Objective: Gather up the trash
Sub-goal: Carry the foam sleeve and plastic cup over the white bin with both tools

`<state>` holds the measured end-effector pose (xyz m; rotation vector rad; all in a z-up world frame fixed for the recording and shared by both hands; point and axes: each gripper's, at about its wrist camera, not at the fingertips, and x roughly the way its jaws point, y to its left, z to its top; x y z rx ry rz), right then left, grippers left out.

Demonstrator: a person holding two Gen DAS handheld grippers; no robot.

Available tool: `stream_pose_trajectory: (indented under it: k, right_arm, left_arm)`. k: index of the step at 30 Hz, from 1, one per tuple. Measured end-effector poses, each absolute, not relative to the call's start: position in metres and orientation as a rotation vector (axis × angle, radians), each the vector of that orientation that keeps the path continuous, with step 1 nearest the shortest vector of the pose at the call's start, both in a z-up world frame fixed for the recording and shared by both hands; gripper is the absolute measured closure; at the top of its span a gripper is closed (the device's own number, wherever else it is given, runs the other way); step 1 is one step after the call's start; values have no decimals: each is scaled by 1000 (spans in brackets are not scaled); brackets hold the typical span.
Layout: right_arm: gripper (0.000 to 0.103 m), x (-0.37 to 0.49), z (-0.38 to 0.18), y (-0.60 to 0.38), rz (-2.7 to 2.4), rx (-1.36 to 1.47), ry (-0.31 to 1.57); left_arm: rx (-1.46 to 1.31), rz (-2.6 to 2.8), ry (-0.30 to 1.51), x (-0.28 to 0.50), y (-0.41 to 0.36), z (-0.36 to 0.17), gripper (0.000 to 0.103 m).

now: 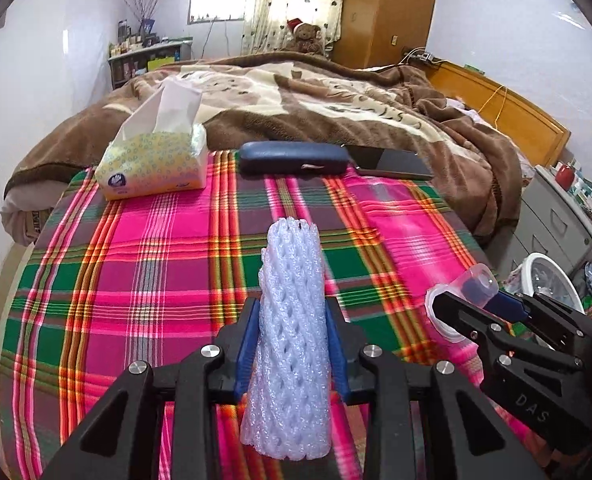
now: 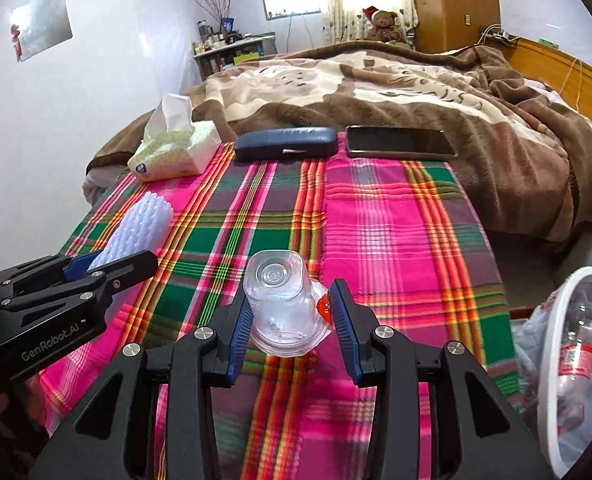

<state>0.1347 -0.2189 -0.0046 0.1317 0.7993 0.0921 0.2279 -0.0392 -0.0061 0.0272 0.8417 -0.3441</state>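
1. The left gripper point(image 1: 292, 344) is clamped on a white foam net sleeve point(image 1: 290, 344); its blue pads press both sides of the sleeve, which stands upright between them and reaches toward 12 o'clock in the left wrist view.
2. From the right wrist view the same sleeve point(image 2: 136, 232) shows at about 9 o'clock, sticking out of the left gripper point(image 2: 108, 266) above the cloth.
3. The right gripper point(image 2: 292, 320) is clamped on a clear plastic cup point(image 2: 280, 300), held upside down with its base toward the camera. Both blue pads touch the cup; a bit of orange label shows at its right side, against the right pad.
4. In the left wrist view the right gripper point(image 1: 475, 300) comes in at about 4 o'clock, the cup point(image 1: 463, 296) caught in its tip.
5. Both grippers hang above a plaid cloth point(image 2: 395, 240) in pink, green and orange.
6. At the cloth's far edge, toward 12 o'clock, lie a tissue pack point(image 2: 176, 152) at the left, a dark blue glasses case point(image 2: 286, 142) in the middle, and a black phone point(image 2: 399, 142) just beside the case at the right.
7. A white bin point(image 2: 551, 360) sits at about 4 o'clock in the right wrist view, off the cloth's edge, with a plastic bottle point(image 2: 575, 360) lying in it.
8. Behind the cloth a brown blanket point(image 2: 375, 80) covers a bed, with a teddy bear point(image 2: 383, 24) at 12 o'clock.
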Motion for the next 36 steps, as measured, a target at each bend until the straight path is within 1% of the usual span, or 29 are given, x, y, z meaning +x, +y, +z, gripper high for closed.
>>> stream_pose_trajectory:
  k: [9, 16, 26, 36]
  right_arm:
    - [63, 113, 9, -244, 52, 154, 751]
    - [63, 89, 19, -278, 0, 176, 712]
    - [63, 60, 22, -334, -105, 206, 687]
    - [63, 28, 21, -392, -219, 249, 672]
  left_arm:
    - [50, -388, 791, 196, -63, 18, 70]
    - [68, -447, 763, 171, -97, 30, 70]
    - [106, -558, 745, 142, -163, 38, 70]
    - [155, -677, 757, 117, -239, 34, 70]
